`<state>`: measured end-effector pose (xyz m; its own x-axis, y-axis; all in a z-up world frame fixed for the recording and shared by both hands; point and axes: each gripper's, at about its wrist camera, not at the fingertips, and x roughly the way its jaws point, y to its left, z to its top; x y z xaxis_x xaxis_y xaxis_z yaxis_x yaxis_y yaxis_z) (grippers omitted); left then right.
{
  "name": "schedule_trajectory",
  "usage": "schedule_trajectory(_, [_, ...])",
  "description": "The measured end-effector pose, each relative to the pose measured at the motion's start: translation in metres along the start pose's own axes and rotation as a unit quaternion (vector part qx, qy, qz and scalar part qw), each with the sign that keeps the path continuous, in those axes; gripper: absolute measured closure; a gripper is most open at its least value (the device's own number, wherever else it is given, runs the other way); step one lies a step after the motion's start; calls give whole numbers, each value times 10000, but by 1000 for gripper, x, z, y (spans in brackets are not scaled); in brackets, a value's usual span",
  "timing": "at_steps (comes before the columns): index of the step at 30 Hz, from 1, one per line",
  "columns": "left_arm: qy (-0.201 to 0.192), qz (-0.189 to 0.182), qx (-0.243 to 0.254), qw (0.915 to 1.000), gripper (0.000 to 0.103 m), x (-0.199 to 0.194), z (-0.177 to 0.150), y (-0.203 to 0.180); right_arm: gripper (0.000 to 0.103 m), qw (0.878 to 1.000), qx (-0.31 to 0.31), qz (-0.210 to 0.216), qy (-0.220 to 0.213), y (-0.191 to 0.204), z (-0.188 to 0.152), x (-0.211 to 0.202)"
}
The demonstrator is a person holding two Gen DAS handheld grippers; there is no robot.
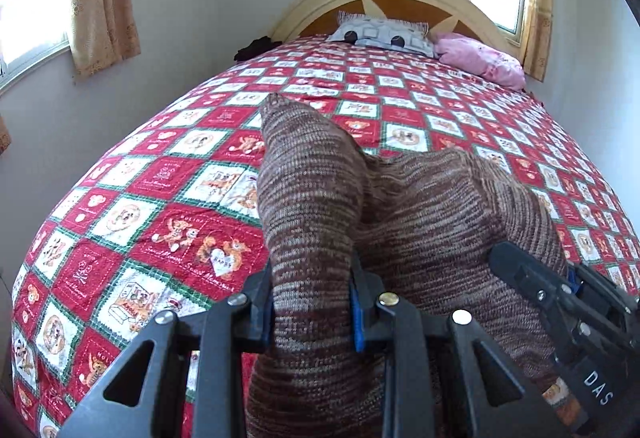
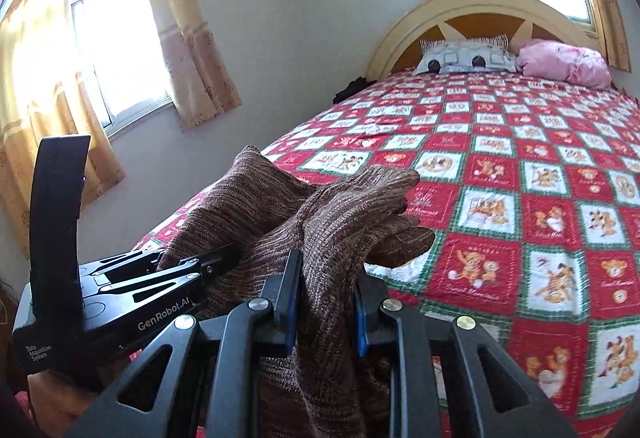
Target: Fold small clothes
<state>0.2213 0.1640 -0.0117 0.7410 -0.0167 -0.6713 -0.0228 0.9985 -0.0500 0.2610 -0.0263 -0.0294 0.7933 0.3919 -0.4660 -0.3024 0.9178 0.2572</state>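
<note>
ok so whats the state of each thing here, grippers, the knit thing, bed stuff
left gripper: shut on the brown knit garment
right gripper: shut on the same garment
brown knit garment: bunched, held up between both grippers, not folded flat
checked bedspread: spread flat over the bed
grey patterned pillow: lying at the headboard
pink pillow: lying beside the grey one, rumpled
curtains: partly drawn, window showing
</note>
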Motion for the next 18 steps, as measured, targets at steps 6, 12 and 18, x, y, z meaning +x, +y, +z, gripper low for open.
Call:
schedule_trajectory(6, [-7,30,224,9997,74,14,5,-4,81,9999,79,-79,-8,-7,-1,11])
schedule_trajectory(12, [-183,-18,312,9993,74,36,14,-8,81,9992,2,-377,-155,-19,2,31])
schedule_trajectory(18, [185,-63,193,9996,74,79,15,-5,81,9974,31,-594,403,-41,-3,81])
